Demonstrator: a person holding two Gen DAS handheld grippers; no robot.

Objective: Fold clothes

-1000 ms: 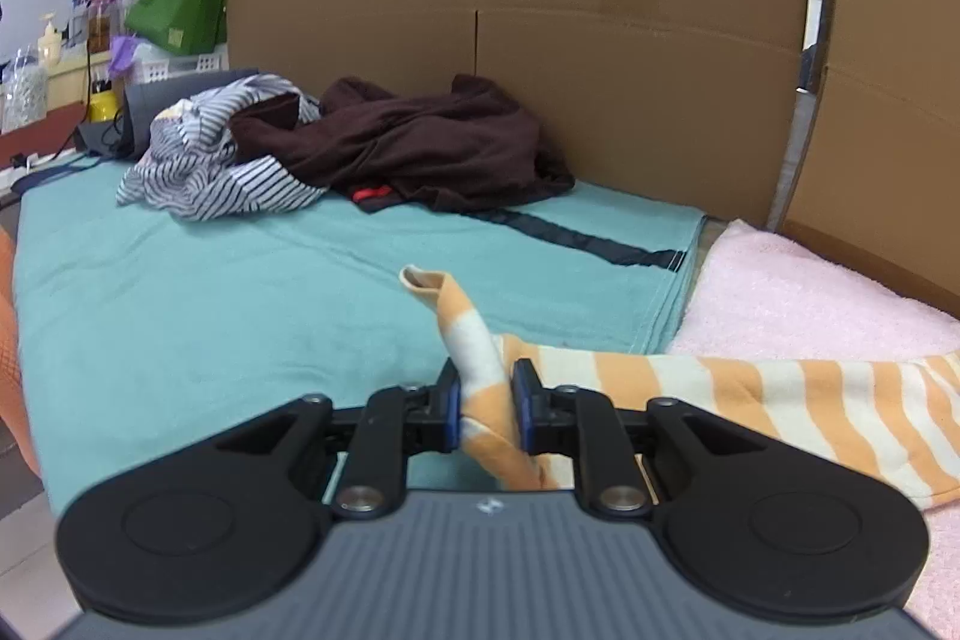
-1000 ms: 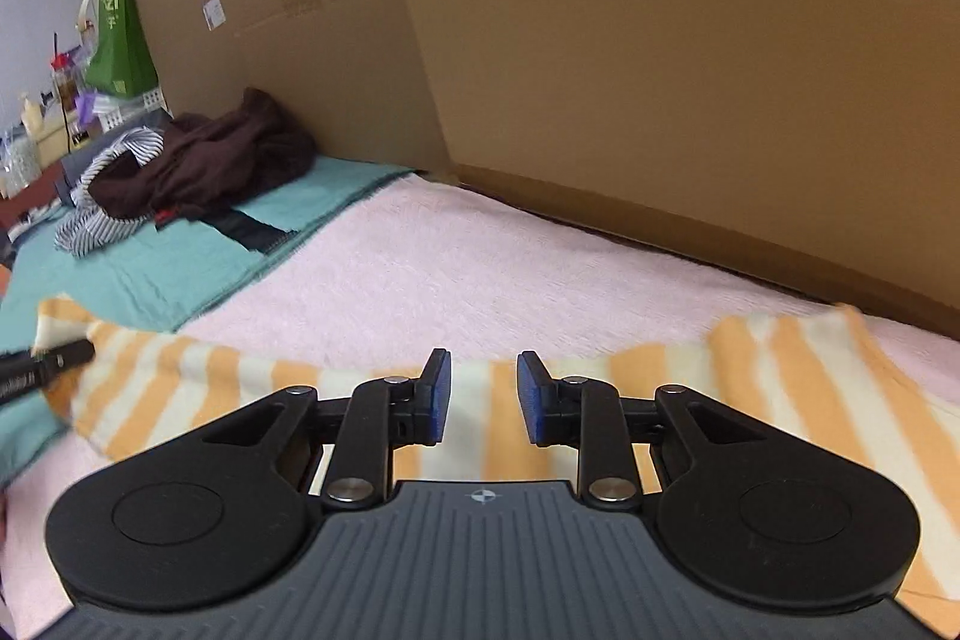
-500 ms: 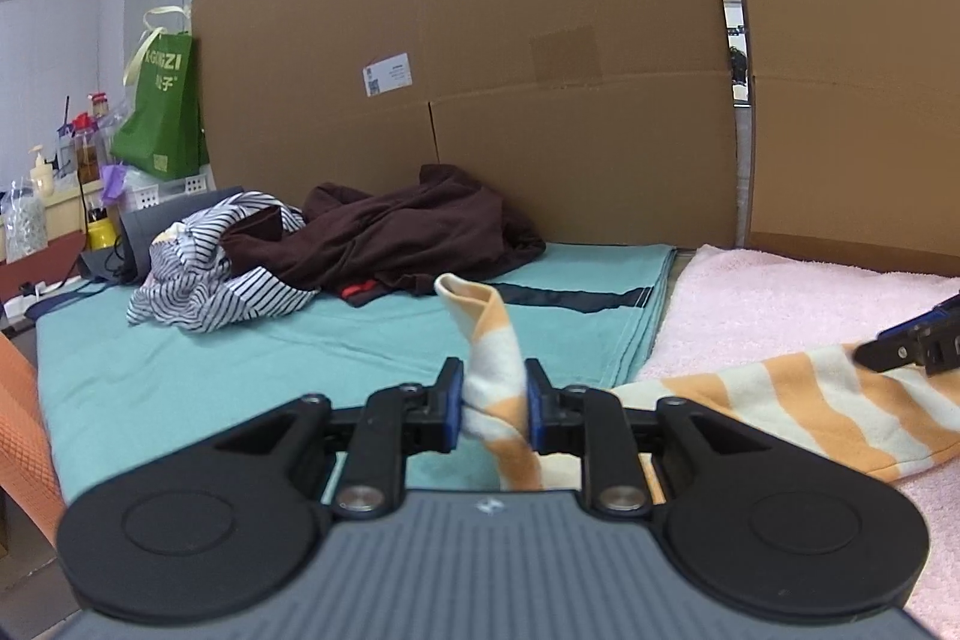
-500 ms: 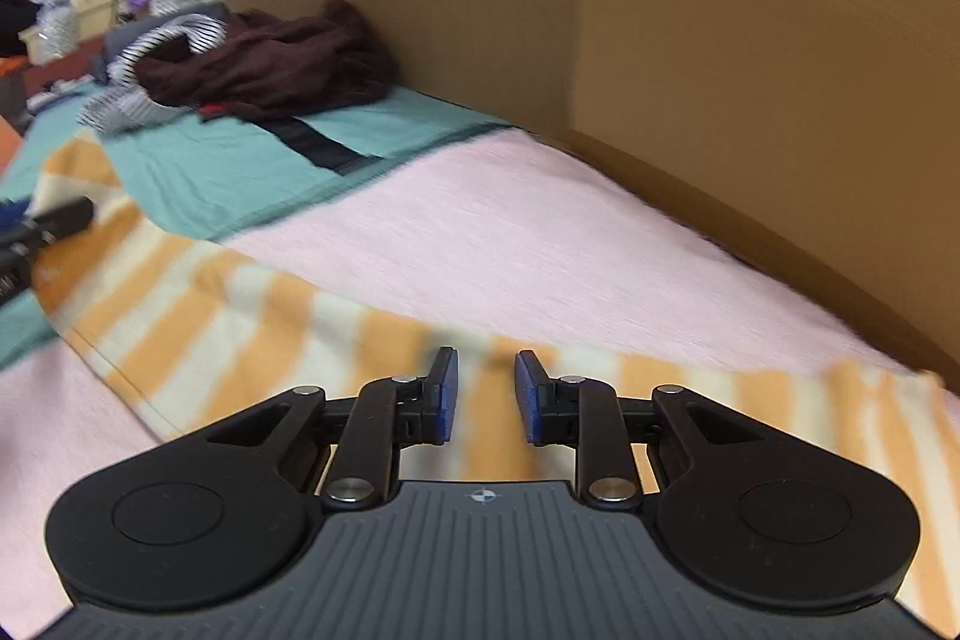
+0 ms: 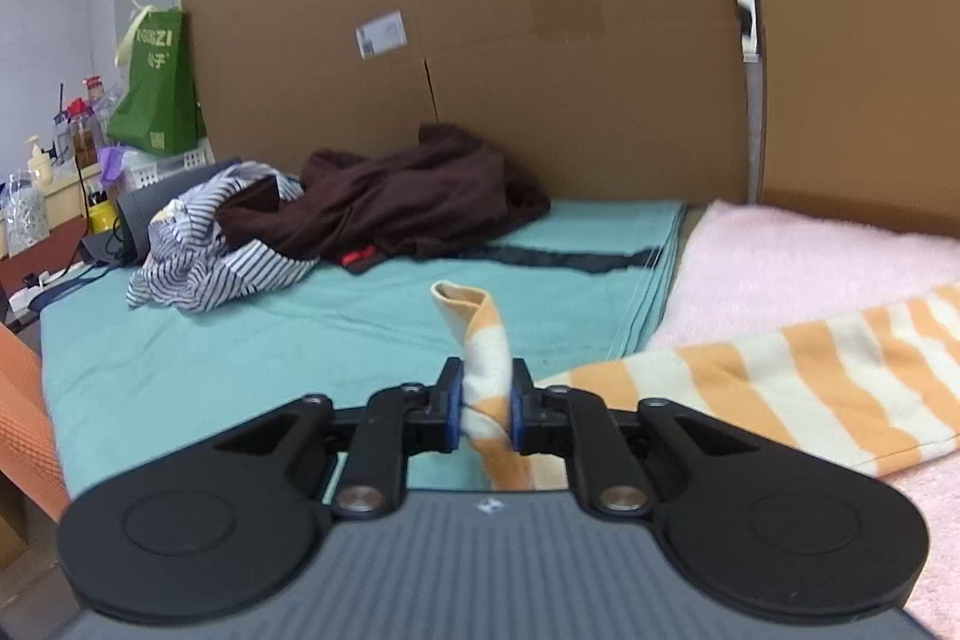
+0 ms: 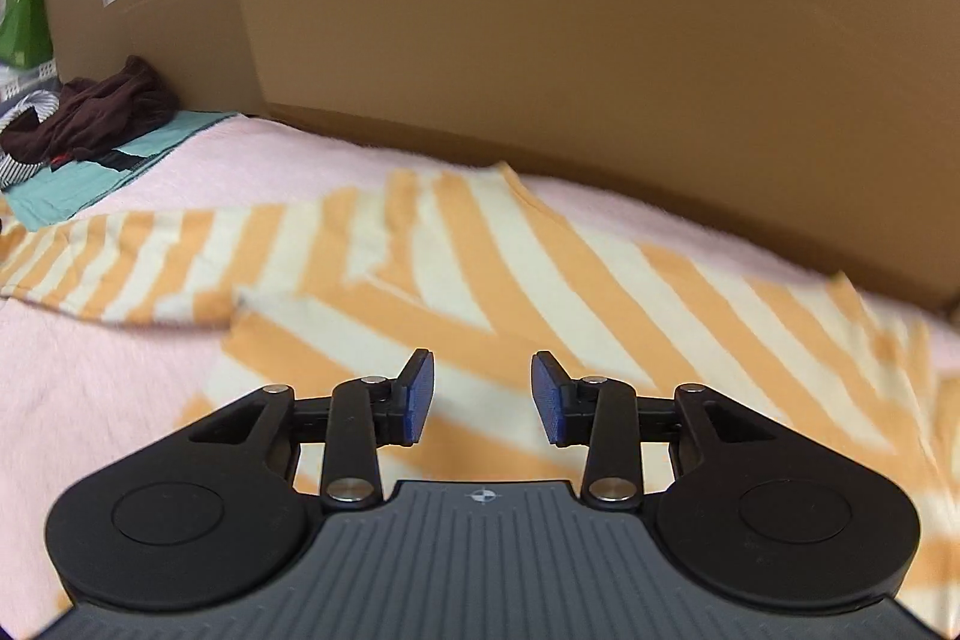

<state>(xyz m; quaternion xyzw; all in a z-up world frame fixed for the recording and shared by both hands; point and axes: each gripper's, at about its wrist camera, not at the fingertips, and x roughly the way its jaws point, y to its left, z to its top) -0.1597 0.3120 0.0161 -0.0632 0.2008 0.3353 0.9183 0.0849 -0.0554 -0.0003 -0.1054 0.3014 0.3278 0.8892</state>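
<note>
Left tool (image 5: pixel 486 407) clamped on striped garment (image 6: pixel 510 268) sleeve end, lifted for folding; right tool (image 6: pixel 483 397) apart above body.

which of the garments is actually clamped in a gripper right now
The orange-and-cream striped top: the left gripper is shut on its sleeve end. The dark brown garment and navy-striped shirt lie untouched in a heap further back.

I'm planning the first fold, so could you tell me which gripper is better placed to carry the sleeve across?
The left gripper: its jaws already clamp the striped shirt sleeve; the right gripper is open above it.
</note>
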